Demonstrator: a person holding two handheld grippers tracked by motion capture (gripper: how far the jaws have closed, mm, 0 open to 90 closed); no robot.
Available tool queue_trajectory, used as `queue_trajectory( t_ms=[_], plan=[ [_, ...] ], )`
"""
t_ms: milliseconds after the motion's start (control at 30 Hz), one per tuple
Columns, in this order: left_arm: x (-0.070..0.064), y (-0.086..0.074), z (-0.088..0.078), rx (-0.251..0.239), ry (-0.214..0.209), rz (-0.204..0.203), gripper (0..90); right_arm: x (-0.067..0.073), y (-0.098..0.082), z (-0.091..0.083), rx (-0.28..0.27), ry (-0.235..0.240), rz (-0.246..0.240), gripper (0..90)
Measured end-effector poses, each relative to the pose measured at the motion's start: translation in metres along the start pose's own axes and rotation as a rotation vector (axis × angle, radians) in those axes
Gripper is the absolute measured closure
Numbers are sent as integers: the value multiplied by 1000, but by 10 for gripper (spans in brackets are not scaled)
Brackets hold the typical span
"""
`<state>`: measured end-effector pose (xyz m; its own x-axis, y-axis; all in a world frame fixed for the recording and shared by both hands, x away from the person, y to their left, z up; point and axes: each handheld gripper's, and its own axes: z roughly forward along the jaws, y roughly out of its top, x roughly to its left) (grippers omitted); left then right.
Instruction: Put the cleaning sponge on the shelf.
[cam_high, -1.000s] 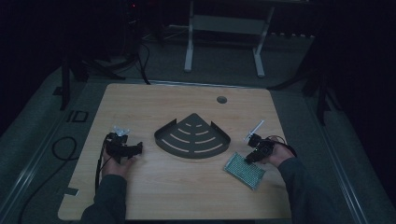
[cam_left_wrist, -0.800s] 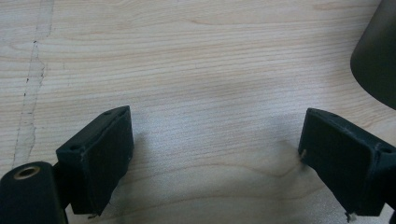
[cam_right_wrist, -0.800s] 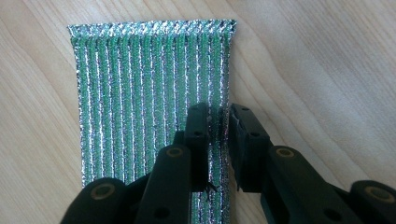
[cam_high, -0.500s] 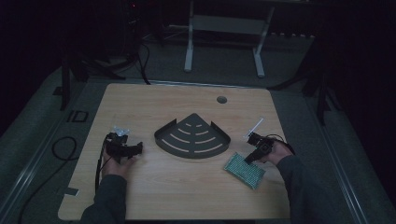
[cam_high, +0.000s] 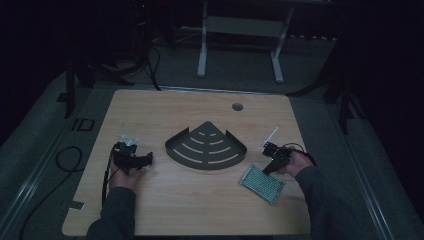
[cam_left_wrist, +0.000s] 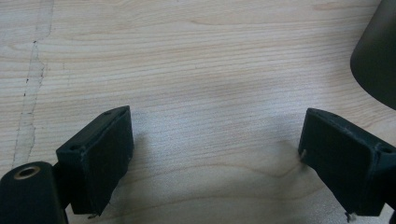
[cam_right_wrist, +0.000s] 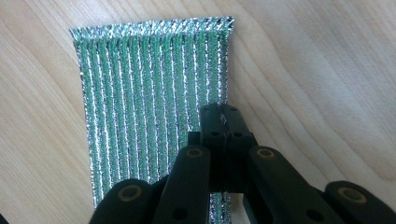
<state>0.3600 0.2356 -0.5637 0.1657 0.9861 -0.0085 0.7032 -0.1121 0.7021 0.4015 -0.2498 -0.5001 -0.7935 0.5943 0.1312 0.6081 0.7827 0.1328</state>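
Left gripper (cam_left_wrist: 212, 163) jaws wide apart, over bare wooden desk (cam_left_wrist: 196, 70), dark tray edge (cam_left_wrist: 378, 60) at 2 o'clock

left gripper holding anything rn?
No: in the left gripper view the left gripper has its jaws spread wide with only bare light wooden table between them; the dark metal corner shelf lies apart.

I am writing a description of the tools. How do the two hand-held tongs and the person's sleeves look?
Both tongs are black. The left tongs have two blocky, flat-faced jaws and a brass-coloured ring on one link. The right tongs have narrow jaws on black link bars with brass-coloured rivets. A dark cable trails from the left tongs. The sleeves are dark and long.
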Motion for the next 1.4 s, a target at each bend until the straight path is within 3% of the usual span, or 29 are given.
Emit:
queue_trajectory(
  t_ms=[867, 1400],
  plan=[
    [0, 0, 0, 0, 0, 0, 106, -2, 4, -43, -58, -61, 13, 899],
    [0, 0, 0, 0, 0, 0, 106, -1, 10, -58, -79, -103, 2, 900]
  ],
)
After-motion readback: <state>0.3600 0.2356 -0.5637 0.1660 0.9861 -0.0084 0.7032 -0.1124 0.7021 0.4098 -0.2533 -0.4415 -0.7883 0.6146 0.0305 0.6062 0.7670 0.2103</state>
